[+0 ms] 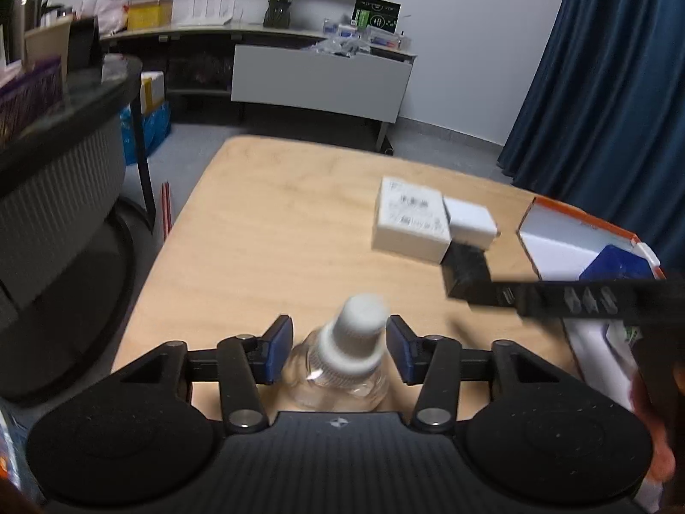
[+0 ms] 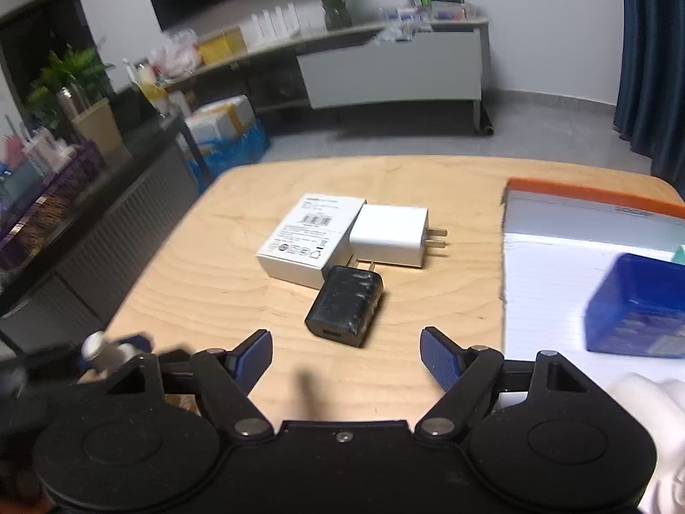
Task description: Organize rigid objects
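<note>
Gripping a clear bottle (image 1: 342,368) with a white cap, my left gripper (image 1: 340,349) is holding it between blue pads pressed to its shoulders, low over the near edge of the wooden table (image 1: 265,231). My right gripper (image 2: 346,355) is hanging with jaws wide and nothing between them, just short of the black charger (image 2: 346,310). Beyond it, the white charger (image 2: 391,235) is lying against a white box (image 2: 308,237); an orange-rimmed tray (image 2: 599,201) is sitting to the right

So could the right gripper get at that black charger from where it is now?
Probably yes. The right gripper is open and the black charger lies flat on the table just ahead of its fingers, with nothing in between. The white box touches only its far end.
</note>
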`<act>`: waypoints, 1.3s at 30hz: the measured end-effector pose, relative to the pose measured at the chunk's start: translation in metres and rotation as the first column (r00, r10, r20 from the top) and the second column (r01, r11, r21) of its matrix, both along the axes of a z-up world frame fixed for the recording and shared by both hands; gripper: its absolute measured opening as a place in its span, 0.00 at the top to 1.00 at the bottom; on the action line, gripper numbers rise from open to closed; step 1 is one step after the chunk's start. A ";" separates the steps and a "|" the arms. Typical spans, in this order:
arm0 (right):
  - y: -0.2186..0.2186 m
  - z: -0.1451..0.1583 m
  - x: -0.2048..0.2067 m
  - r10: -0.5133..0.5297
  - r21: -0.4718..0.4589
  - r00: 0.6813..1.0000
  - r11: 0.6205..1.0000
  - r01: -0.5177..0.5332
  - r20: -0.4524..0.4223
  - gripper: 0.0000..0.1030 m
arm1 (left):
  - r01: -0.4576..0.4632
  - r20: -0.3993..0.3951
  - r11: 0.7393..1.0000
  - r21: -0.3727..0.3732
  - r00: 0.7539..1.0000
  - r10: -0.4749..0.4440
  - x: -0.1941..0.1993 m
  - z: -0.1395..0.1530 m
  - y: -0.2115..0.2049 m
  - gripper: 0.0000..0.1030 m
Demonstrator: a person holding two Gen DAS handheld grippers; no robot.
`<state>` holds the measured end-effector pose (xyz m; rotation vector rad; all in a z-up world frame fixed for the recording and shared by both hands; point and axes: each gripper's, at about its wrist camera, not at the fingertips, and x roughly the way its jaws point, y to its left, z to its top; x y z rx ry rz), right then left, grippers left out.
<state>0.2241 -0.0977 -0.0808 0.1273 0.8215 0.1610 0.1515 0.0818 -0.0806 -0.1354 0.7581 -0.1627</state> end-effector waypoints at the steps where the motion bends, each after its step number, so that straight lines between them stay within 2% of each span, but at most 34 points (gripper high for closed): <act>1: 0.002 -0.001 0.004 -0.004 -0.002 1.000 1.000 0.004 -0.002 0.11 | 0.003 -0.003 1.000 0.000 1.000 -0.003 -0.001 -0.002 0.000 0.36; 4: 0.007 -0.009 0.015 -0.010 -0.027 1.000 1.000 0.009 -0.018 0.11 | 0.017 0.042 1.000 0.022 0.999 -0.018 -0.008 0.000 0.000 0.16; 5: 0.009 -0.012 0.017 -0.008 -0.035 1.000 0.999 0.007 -0.023 0.17 | 0.020 0.053 0.999 0.038 0.998 -0.022 -0.008 0.000 -0.001 0.15; 6: 0.012 -0.015 0.018 -0.004 -0.044 1.000 0.999 0.003 -0.019 0.19 | 0.021 0.062 0.999 0.047 0.998 -0.024 -0.008 0.000 -0.002 0.14; 8: 0.016 -0.015 0.017 0.002 -0.085 1.000 0.996 -0.002 0.005 0.52 | 0.030 0.049 0.998 0.047 0.998 -0.032 -0.005 -0.003 -0.005 0.16; 10: 0.017 -0.014 0.015 0.003 -0.106 1.000 0.994 -0.002 0.005 0.58 | 0.040 0.047 0.997 0.062 0.998 -0.043 -0.006 -0.008 -0.006 0.30; 11: 0.016 -0.013 0.013 0.005 -0.093 1.000 0.996 -0.005 0.004 0.58 | 0.048 0.057 0.995 0.085 0.997 -0.053 -0.009 -0.009 -0.008 0.38; 12: 0.014 -0.013 0.009 -0.003 -0.084 1.000 0.996 0.004 0.011 0.58 | 0.050 0.066 0.991 0.122 0.996 -0.058 -0.011 -0.009 -0.012 0.52; 13: 0.013 -0.011 0.005 -0.011 -0.083 1.000 0.997 0.012 0.019 0.58 | 0.047 0.070 0.988 0.144 0.996 -0.058 -0.012 -0.009 -0.013 0.52; 18: 0.005 0.004 -0.024 0.009 -0.047 0.999 0.999 -0.007 0.046 0.58 | 0.018 0.075 0.995 0.101 0.997 -0.026 -0.014 -0.005 -0.004 0.52; 27: -0.010 0.036 -0.081 0.000 0.007 0.993 1.000 0.000 0.118 0.58 | -0.001 0.124 0.999 0.033 0.992 -0.003 -0.031 0.023 -0.004 0.52; 29: -0.013 0.043 -0.096 0.000 0.009 0.991 1.000 -0.001 0.135 0.58 | 0.003 0.127 1.000 0.008 0.992 -0.004 -0.038 0.029 -0.006 0.52; 39: -0.023 0.069 -0.156 -0.009 0.006 0.977 1.000 0.008 0.215 0.58 | 0.018 0.139 1.000 -0.019 0.990 -0.015 -0.067 0.051 -0.026 0.52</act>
